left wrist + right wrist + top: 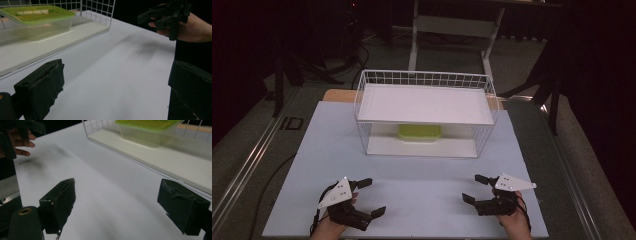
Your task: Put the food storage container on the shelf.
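Note:
A clear plastic container with a green lid [420,132] sits on the lower shelf of a white wire rack [427,79] at the table's far middle. The container [37,21] is at the upper left in the left gripper view, and the container [149,131] lies at the upper right in the right gripper view. My left gripper [373,196] rests open near the front left edge, nothing between its jaws. Near the front right, my right gripper [473,188] is open and empty too. Both point inward toward each other. Each is about a hand's length short of the rack.
The rack carries a flat white board [424,104] as an upper shelf over the container. The pale table top [422,172] spreads between grippers and rack. Dark floor, cables and a desk frame [452,30] lie beyond the table.

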Demonstrator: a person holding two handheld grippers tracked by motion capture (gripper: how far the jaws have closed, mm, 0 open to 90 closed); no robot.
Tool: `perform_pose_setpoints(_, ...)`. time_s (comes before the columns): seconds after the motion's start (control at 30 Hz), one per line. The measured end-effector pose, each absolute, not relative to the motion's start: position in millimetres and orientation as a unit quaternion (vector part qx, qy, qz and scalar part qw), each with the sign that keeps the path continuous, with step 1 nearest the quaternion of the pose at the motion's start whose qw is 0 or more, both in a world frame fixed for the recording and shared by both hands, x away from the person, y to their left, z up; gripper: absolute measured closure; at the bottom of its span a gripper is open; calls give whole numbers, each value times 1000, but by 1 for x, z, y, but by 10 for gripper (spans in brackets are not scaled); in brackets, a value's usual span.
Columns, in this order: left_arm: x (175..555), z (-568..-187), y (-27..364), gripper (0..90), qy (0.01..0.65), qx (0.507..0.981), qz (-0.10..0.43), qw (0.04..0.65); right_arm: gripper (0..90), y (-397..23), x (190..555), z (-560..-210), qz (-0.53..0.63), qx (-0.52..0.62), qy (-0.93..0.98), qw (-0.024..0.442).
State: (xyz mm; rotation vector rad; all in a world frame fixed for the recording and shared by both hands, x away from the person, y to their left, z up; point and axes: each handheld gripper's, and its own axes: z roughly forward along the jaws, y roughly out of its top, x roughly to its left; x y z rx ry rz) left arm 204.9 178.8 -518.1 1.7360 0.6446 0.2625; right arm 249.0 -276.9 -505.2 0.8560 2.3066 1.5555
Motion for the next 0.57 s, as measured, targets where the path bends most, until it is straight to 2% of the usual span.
perform_pose_setpoints(0.57,205,-516,182,11,287,738,124,597,149,-275,247,-504,535,282,788,116)
